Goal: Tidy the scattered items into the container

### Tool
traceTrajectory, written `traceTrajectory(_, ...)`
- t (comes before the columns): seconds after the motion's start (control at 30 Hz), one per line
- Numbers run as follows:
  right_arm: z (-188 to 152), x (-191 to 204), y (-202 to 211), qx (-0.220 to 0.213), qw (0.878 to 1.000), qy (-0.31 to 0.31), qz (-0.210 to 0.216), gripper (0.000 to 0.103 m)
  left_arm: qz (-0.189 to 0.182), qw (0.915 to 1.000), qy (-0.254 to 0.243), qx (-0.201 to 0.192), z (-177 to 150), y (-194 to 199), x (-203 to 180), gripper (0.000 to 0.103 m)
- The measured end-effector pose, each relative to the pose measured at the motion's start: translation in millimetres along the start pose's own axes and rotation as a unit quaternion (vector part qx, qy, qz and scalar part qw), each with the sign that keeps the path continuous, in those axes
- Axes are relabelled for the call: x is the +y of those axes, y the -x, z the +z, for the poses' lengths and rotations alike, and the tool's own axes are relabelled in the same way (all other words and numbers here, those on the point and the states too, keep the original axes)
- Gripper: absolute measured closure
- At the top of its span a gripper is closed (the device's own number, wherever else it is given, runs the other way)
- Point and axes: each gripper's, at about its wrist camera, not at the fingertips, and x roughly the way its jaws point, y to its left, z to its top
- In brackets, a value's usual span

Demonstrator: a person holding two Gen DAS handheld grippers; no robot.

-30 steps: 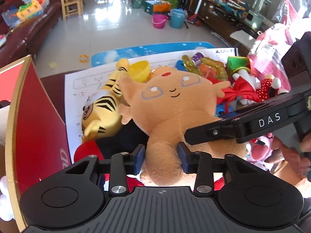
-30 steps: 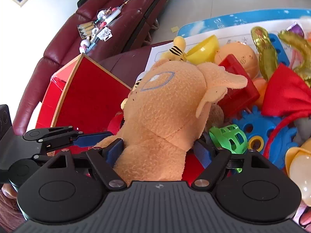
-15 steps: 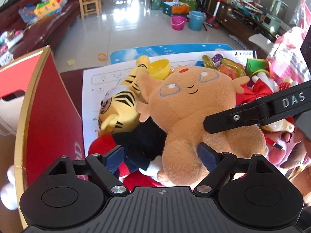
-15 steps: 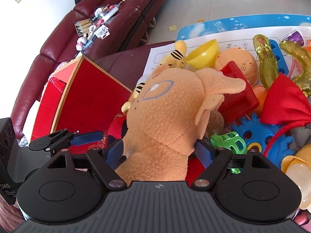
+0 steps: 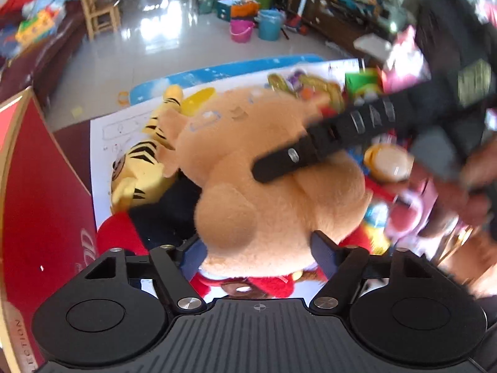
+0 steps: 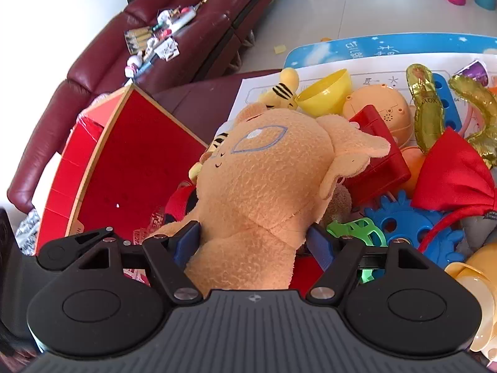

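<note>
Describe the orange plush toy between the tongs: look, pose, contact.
The orange plush toy is a soft, nubbly fabric animal with floppy ears, blue-outlined stitched eyes and a small stitched mouth. It lies on top of the toy pile, head away from both cameras, partly over the tiger plush and beside the red box. Its body sits between both pairs of tongs, left tongs and right tongs, both closing on it, blue pads at its sides. The left view is blurred.
</note>
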Motion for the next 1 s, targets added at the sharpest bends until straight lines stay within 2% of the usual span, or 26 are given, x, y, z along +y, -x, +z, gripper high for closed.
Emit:
traceTrajectory(0.07, 0.2, -2.0, -0.6, 0.001, 1.0, -0.002, 0.005, 0.025, 0.018, 0.9997, 0.003, -0.016, 5.5, 9.8, 4.9, 0.026)
traceTrajectory(0.2, 3.5, -4.6, -3.6, 0.003, 1.0, -0.008, 0.011, 0.025, 0.038, 0.9992, -0.003, -0.006, 14.1, 7.5, 9.9, 0.031)
traceTrajectory(0.23, 3.3, -5.4, -3.1, 0.003, 1.0, -0.008, 0.012, 0.025, 0.043, 0.9991, -0.008, 0.002, 15.3, 4.1, 10.3, 0.036)
traceTrajectory(0.27, 3.2, -6.5, -2.3, 0.005, 1.0, -0.01, 0.014, 0.025, 0.046, 0.9989, -0.011, 0.009, 16.3, 1.0, 11.4, 0.049)
traceTrajectory(0.3, 2.5, -7.1, -0.3, 0.007, 1.0, -0.011, 0.014, 0.025, 0.04, 0.9991, -0.011, 0.012, 17.9, -0.3, 13.0, 0.057)
traceTrajectory(0.37, -1.2, -3.7, 7.8, 0.003, 1.0, 0.003, 0.01, 0.028, 0.025, 0.9995, -0.015, 0.013, 20.9, 0.2, 13.0, 0.067)
traceTrajectory(0.43, -3.9, 0.5, 16.1, 0.0, 1.0, 0.018, 0.005, 0.041, 0.034, 0.9985, -0.042, 0.009, 23.7, -0.6, 3.9, 0.067)
traceTrajectory(0.5, -6.5, 6.4, 23.2, 0.001, 0.999, 0.035, 0.005, 0.048, 0.036, 0.9975, -0.06, 0.011, 23.7, -1.4, -4.1, 0.061)
traceTrajectory(0.53, -8.3, 8.9, 25.4, 0.002, 0.999, 0.045, 0.008, 0.048, 0.039, 0.9969, -0.067, 0.013, 23.5, -2.0, -6.5, 0.06)
traceTrajectory(0.6, -12.1, 9.9, 24.8, 0.008, 0.998, 0.054, 0.009, 0.048, 0.043, 0.9961, -0.073, 0.023, 24.7, -2.4, -7.6, 0.05)
traceTrajectory(0.7, -16.6, 9.0, 19.1, 0.016, 0.998, 0.06, 0.009, 0.054, 0.057, 0.9956, -0.07, 0.026, 33.2, 0.2, -2.4, 0.041)
traceTrajectory(0.87, -26.8, 15.1, 19.6, 0.008, 0.995, 0.101, 0.001, 0.058, 0.065, 0.9926, -0.085, 0.058, 45.1, -7.6, -5.5, 0.046)
traceTrajectory(0.9, -27.6, 14.9, 19.6, 0.007, 0.995, 0.102, 0.001, 0.059, 0.068, 0.9915, -0.09, 0.065, 47.0, -10.5, -8.2, 0.055)
traceTrajectory(0.97, -27.4, 12.7, 18.3, 0.005, 0.995, 0.096, 0.001, 0.058, 0.067, 0.989, -0.105, 0.079, 49.3, -16.1, -15.5, 0.067)
traceTrajectory(1.0, -27.0, 11.1, 17.2, 0.006, 0.996, 0.087, 0.001, 0.058, 0.078, 0.9862, -0.12, 0.084, 48.8, -18.9, -20.1, 0.065)
